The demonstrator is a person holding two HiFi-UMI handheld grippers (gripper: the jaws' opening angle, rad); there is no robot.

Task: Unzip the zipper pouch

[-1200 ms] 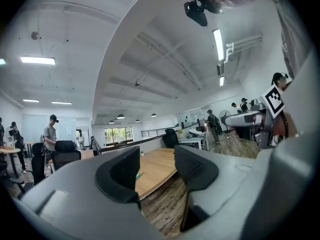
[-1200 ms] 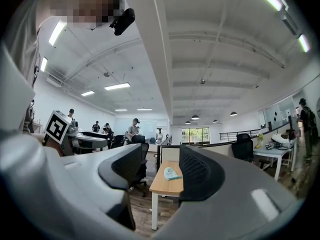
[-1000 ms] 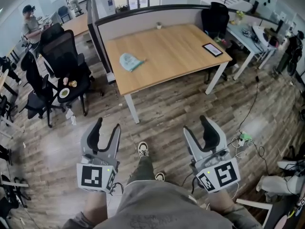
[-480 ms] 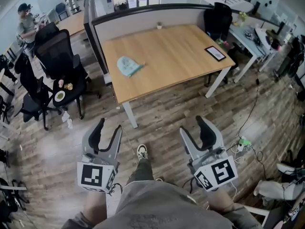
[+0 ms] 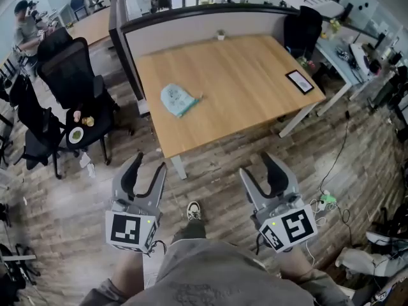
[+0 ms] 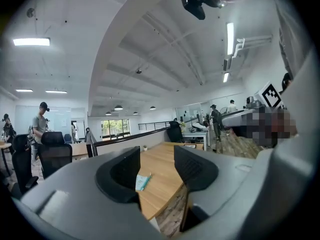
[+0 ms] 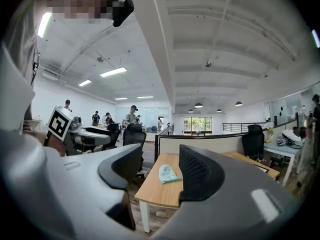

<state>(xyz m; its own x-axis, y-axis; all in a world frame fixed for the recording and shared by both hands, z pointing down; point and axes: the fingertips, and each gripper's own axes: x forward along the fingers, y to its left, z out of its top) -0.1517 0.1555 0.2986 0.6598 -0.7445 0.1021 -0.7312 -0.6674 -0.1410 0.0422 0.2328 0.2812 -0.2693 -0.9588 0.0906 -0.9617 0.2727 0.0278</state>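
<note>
The left gripper point(image 5: 146, 166) and the right gripper point(image 5: 258, 166) both have jaws apart (nothing between them), with the zipper pouch point(image 5: 176, 99) well ahead on the table point(image 5: 248, 75).

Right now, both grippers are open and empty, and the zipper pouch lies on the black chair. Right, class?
No: the head view shows the zipper pouch lying on the wooden table instead. The left gripper and right gripper are indeed open and empty.
</note>
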